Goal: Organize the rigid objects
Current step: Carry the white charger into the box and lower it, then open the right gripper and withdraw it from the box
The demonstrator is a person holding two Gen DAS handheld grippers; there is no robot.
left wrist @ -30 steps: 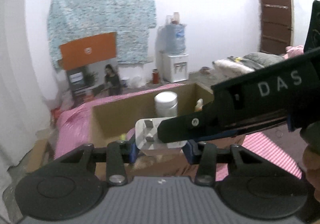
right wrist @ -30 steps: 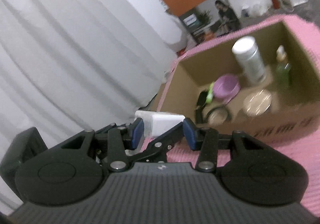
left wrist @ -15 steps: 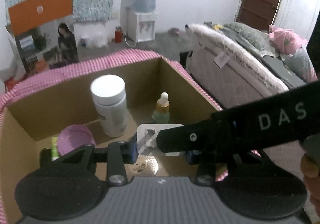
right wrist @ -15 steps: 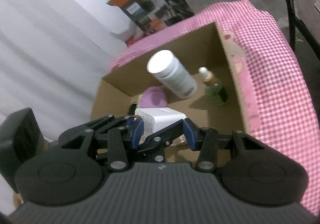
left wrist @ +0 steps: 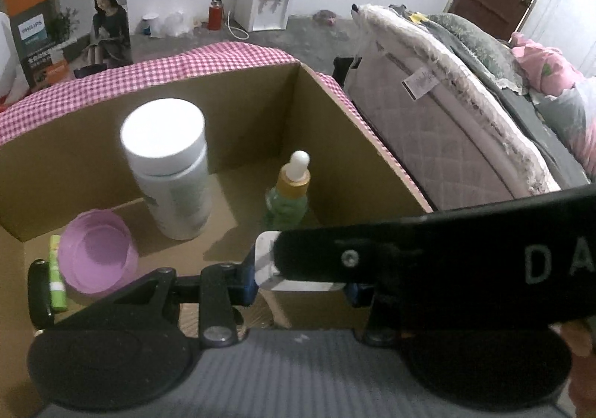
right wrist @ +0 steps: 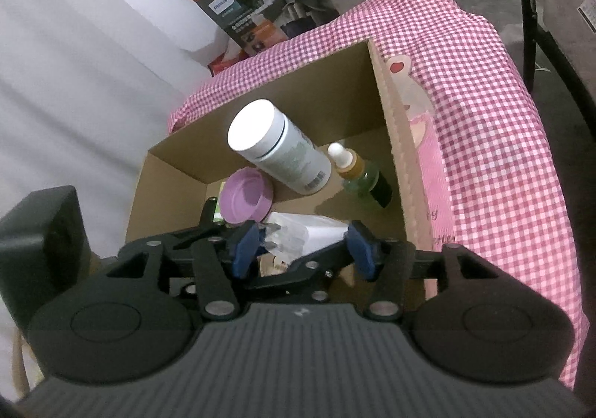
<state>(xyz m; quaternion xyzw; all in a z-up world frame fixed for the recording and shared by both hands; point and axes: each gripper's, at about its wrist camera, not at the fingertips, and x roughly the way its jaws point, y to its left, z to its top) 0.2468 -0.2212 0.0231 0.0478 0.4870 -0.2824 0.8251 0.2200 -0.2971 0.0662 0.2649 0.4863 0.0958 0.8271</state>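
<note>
- The right gripper (right wrist: 303, 244) is over the near part of the cardboard box (right wrist: 396, 142); its jaws are opening, the white plug adapter (right wrist: 309, 231) between them, the left pad apart from it.
- The left gripper (left wrist: 301, 282) is clenched on the same adapter (left wrist: 265, 257).
- Ahead of both lies bare box floor, walls on either side.
- Farther in stand a white bottle (left wrist: 169, 172) and a green dropper bottle (left wrist: 288, 200); to the left a purple bowl (left wrist: 95, 256) and a green tube (left wrist: 56, 278).
- The box rests on pink checked cloth (right wrist: 484, 120).
</note>
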